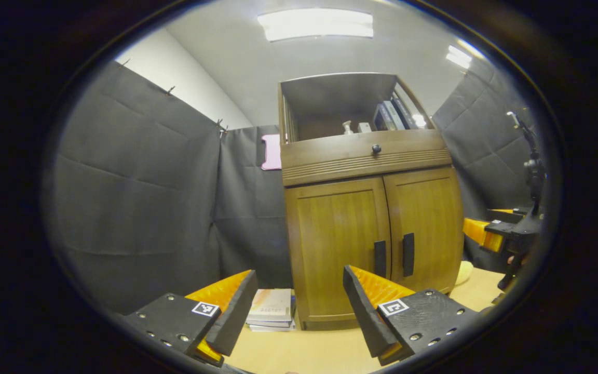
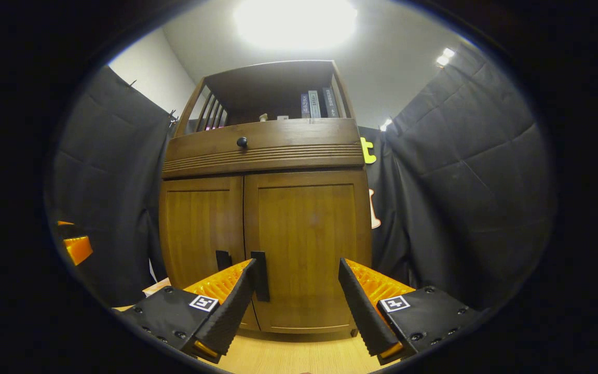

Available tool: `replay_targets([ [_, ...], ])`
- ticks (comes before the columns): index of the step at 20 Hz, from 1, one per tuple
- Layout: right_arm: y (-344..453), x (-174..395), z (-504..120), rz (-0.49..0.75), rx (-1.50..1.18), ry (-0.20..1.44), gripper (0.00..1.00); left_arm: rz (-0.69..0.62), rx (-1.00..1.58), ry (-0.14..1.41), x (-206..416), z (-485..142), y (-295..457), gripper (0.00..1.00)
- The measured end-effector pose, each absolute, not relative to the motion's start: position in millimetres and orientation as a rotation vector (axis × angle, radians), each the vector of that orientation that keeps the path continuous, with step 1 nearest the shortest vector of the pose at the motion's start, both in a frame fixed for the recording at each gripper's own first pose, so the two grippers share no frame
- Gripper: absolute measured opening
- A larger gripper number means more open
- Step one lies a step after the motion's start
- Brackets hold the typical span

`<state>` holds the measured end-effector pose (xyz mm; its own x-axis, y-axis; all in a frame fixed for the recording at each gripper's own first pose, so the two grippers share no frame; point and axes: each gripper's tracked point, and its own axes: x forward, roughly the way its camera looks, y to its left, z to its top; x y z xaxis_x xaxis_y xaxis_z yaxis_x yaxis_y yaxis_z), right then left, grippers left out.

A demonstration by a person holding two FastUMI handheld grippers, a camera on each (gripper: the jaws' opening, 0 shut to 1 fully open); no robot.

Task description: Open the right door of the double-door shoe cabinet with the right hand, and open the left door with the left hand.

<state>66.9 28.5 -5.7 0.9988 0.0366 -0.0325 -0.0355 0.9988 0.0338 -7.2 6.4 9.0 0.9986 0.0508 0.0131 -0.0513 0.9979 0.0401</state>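
- Shoe cabinet point(image 2: 265, 208) sits dead ahead on the surface point(image 2: 288, 356), both doors shut, so nothing's done yet imo.
- Right door point(image 2: 307, 249) and left door point(image 1: 338, 244) both need pulling.
- Right gripper point(image 2: 296, 291) is spread apart, its handle point(image 2: 260, 275) at 10 o'clock.
- Left gripper point(image 1: 299, 298) is spread too, holding nothing.
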Motion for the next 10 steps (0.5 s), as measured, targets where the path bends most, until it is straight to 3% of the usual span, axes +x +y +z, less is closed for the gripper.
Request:
replay_targets([
  [10, 59, 126, -20, 0.090, 0.085, 0.051, 0.97, 0.116, 0.052, -0.009, -17, 18, 17, 0.95],
])
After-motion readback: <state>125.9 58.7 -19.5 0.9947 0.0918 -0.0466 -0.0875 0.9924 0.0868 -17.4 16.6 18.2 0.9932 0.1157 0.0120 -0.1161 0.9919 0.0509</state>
